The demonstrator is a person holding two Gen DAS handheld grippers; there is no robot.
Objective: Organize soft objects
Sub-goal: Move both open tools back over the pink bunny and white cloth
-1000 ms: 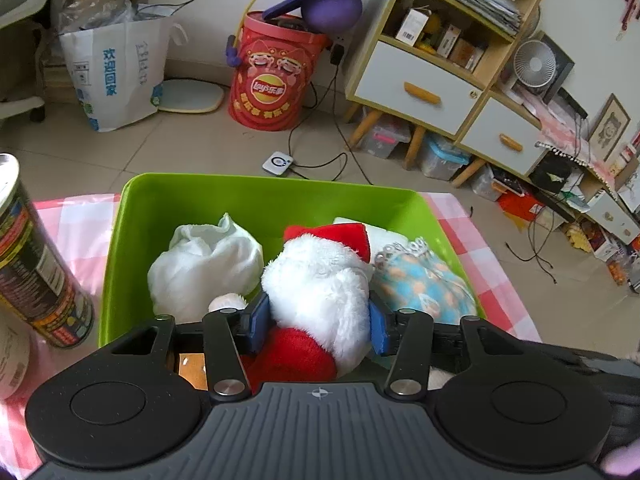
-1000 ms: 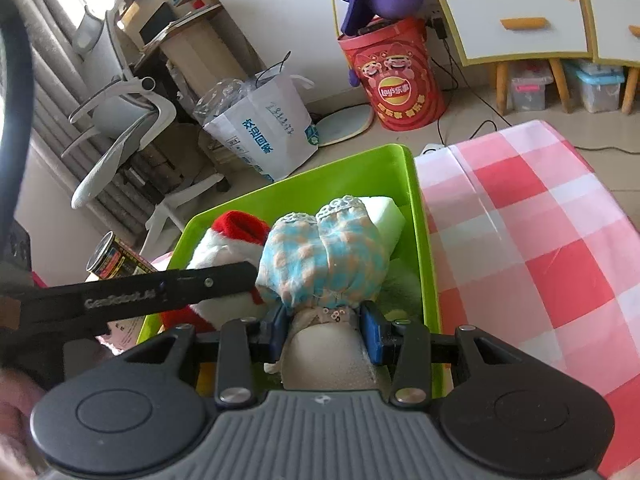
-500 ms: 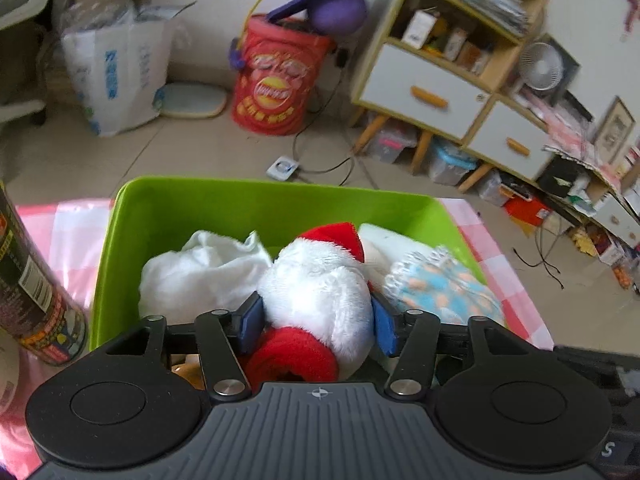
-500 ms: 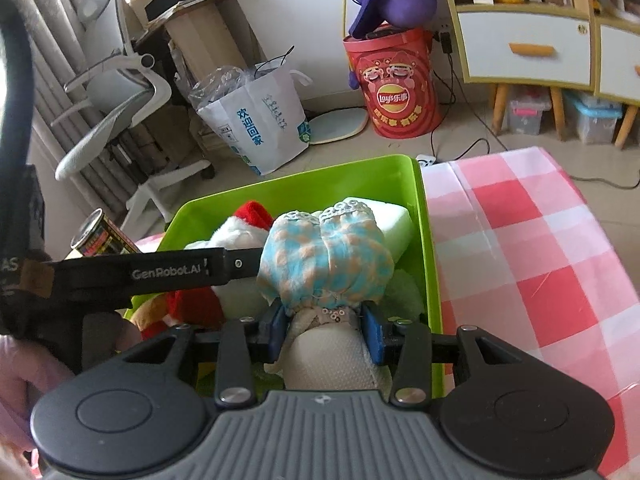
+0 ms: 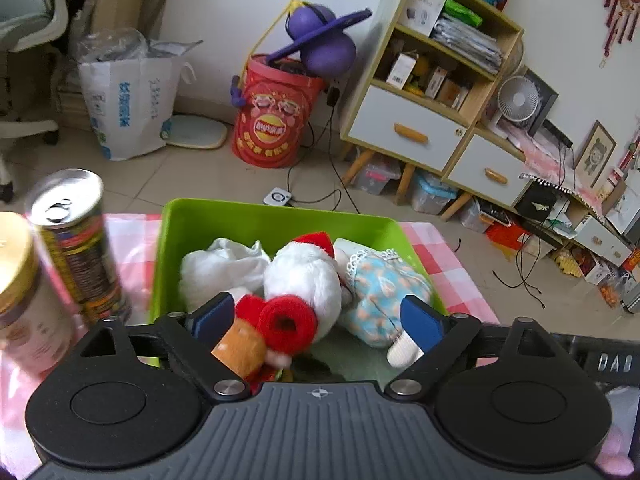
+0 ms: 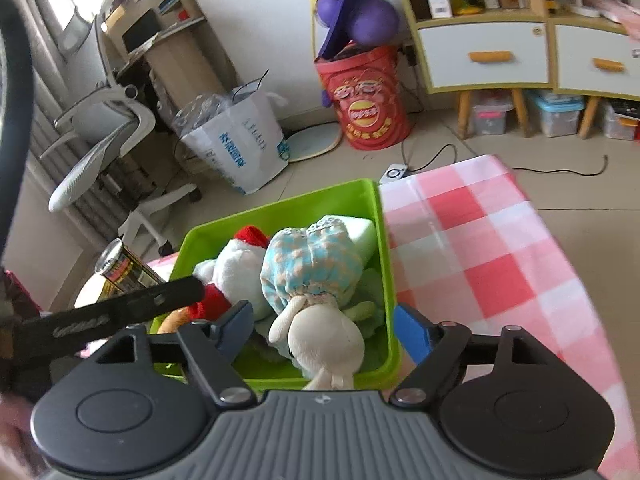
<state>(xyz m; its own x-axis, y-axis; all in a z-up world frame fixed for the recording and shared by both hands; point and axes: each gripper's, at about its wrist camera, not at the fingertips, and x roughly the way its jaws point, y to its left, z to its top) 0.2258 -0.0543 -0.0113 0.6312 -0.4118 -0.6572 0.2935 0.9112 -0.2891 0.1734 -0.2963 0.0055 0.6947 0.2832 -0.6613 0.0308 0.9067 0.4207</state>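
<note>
A green bin on the pink checked cloth holds soft toys: a Santa plush, a rabbit doll in a blue dress and a white cloth bundle. My left gripper is open above the bin's near end, with the Santa plush lying loose between its blue pads. My right gripper is open over the same bin. The rabbit doll lies head-down between its pads, touching neither. The Santa plush lies to its left.
Two tall cans stand on the cloth left of the bin. The checked cloth spreads to the bin's right. Beyond the table are a red barrel, a white bag, a shelf cabinet and an office chair.
Both grippers have opened and let go of their toys: the left released the Santa plush, the right the rabbit doll. Both have drawn back and up from the bin.
</note>
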